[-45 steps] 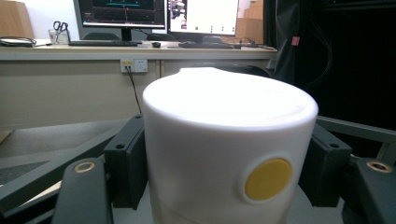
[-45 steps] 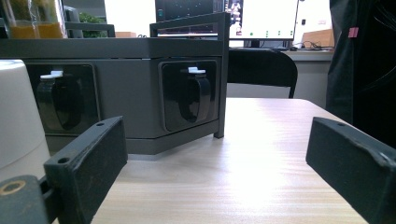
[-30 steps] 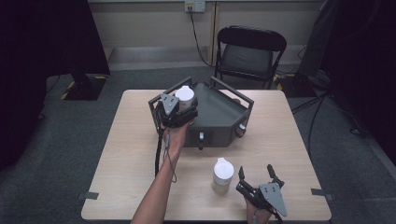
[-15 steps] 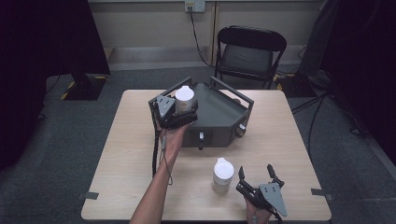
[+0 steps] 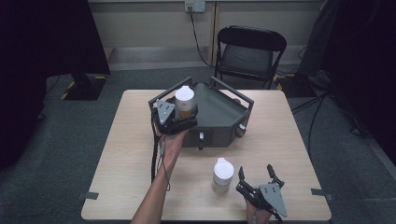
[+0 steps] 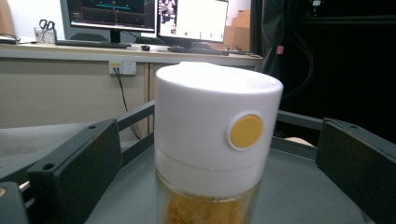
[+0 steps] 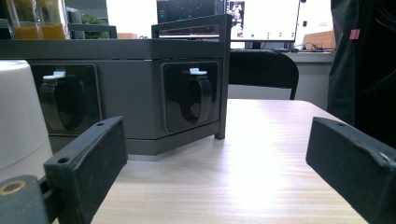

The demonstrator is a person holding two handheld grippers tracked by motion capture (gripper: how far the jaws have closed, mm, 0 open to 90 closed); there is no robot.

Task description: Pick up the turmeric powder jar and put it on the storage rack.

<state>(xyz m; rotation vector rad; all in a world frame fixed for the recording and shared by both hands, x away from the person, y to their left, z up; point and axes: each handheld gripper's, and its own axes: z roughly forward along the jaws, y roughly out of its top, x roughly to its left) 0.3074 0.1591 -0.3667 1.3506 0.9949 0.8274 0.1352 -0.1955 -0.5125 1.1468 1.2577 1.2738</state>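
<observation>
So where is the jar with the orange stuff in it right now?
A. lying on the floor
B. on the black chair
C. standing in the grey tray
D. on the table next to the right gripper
C: the jar with the orange stuff stands upright in the grey tray, between the open fingers of the left gripper; the jar by the right gripper is a different one.
</observation>
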